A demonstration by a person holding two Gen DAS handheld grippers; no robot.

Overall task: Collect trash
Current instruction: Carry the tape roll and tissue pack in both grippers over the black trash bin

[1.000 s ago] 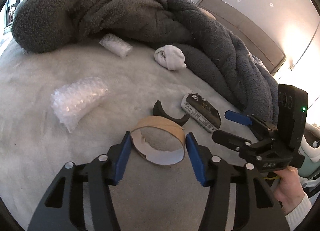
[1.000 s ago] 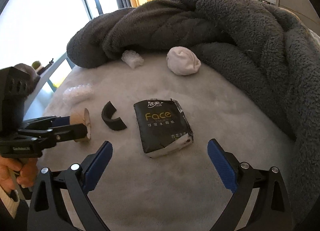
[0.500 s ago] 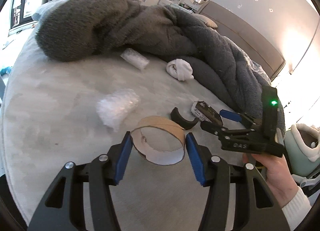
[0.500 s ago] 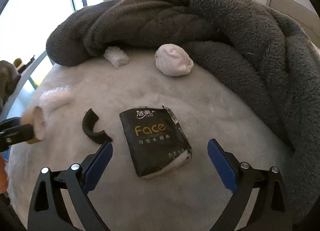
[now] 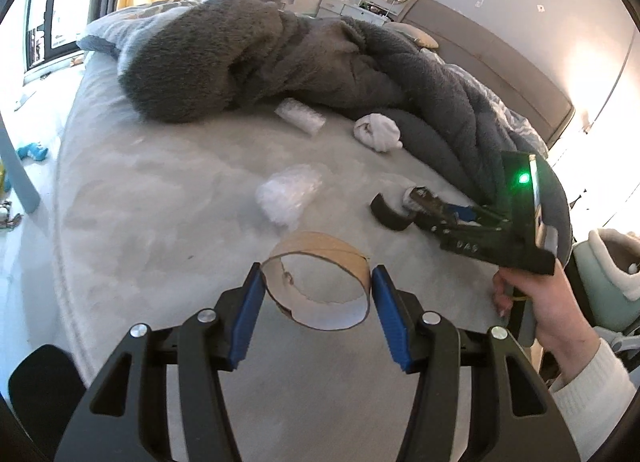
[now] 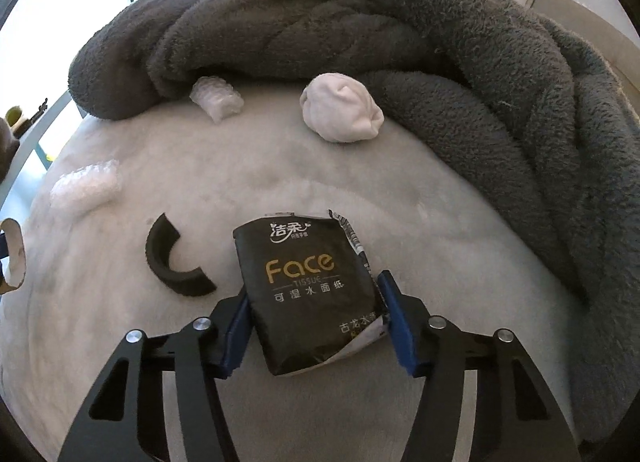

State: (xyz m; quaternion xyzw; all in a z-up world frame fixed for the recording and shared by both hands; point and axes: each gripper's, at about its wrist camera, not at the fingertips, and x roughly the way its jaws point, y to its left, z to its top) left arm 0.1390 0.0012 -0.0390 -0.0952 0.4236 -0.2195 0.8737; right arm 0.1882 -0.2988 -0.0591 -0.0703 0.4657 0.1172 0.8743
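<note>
My left gripper (image 5: 316,304) is shut on a brown cardboard tape ring (image 5: 320,262) and holds it above the grey bed (image 5: 160,201). My right gripper (image 6: 316,316) has its blue pads against both sides of a black "Face" tissue pack (image 6: 308,286) lying on the bed. In the left wrist view the right gripper (image 5: 448,217) reaches over that pack (image 5: 418,197). A black curved plastic piece (image 6: 168,262) lies left of the pack. Two bubble-wrap wads (image 6: 86,189) (image 6: 216,99) and a balled white cloth (image 6: 340,109) lie further back.
A thick dark grey blanket (image 6: 440,41) is heaped along the back and right of the bed. The bed's edge (image 5: 60,262) drops off at the left to a floor with small items. A pale green seat (image 5: 608,274) stands at the right.
My right gripper moved forward and closed its jaws from wide open onto the tissue pack. My left gripper lifted and drew back with the cardboard ring.
</note>
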